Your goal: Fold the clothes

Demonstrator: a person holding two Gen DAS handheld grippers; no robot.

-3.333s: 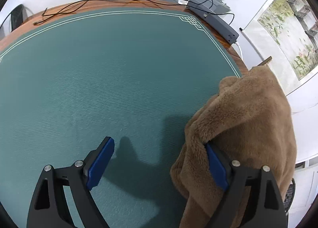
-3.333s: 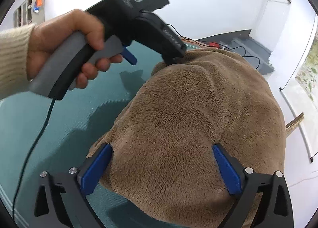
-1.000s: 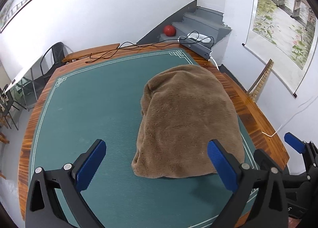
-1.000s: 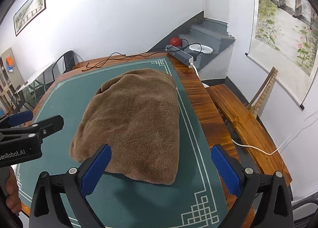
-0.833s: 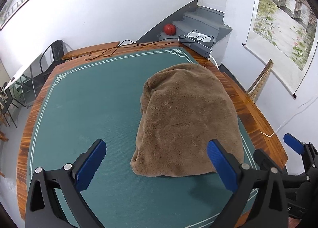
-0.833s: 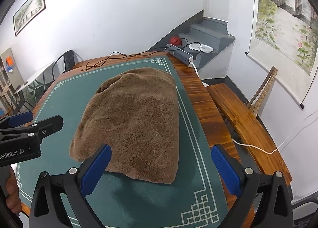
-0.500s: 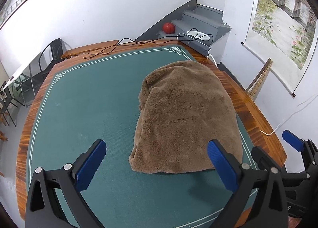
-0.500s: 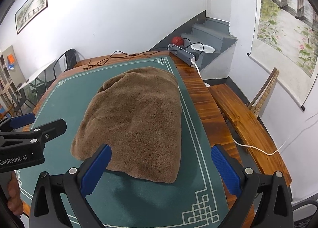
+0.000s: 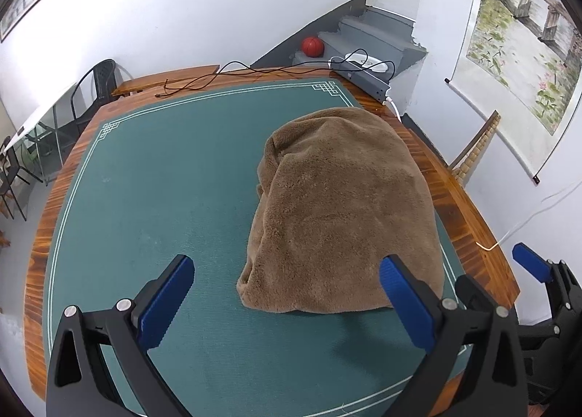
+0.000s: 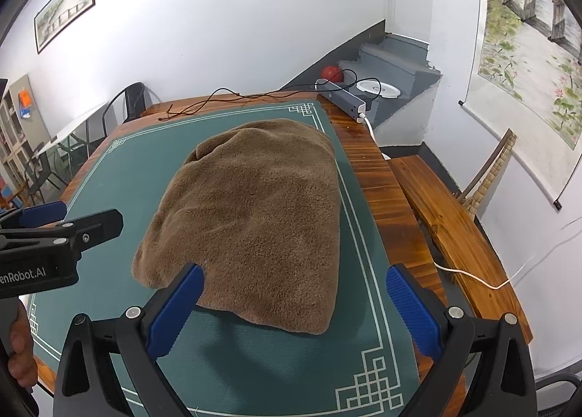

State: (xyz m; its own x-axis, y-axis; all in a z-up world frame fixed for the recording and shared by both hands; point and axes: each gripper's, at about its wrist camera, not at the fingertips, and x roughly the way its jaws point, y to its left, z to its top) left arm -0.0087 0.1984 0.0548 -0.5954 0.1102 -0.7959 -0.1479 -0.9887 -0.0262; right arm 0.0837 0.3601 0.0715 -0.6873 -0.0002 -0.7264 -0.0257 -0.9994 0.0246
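We hold both grippers wide apart and empty above the near edge of the green-matted wooden surface (image 9: 152,198). The folded brown plush garment (image 10: 254,220) lies toward the right edge, long axis running away from us, nearer our right gripper (image 10: 294,304) than our left gripper (image 9: 287,300).

Wide bare stretch of green mat (image 9: 152,191) ahead and left of the left gripper (image 9: 287,298), nothing standing on it. Straight ahead, brown fleece garment (image 9: 342,206) heaped low, blocking the right half. Beyond it, power strip (image 10: 340,98) and black cable (image 9: 232,71) along the far table edge. Right of the right gripper (image 10: 294,306), wooden bench (image 10: 447,220) close beside the table.
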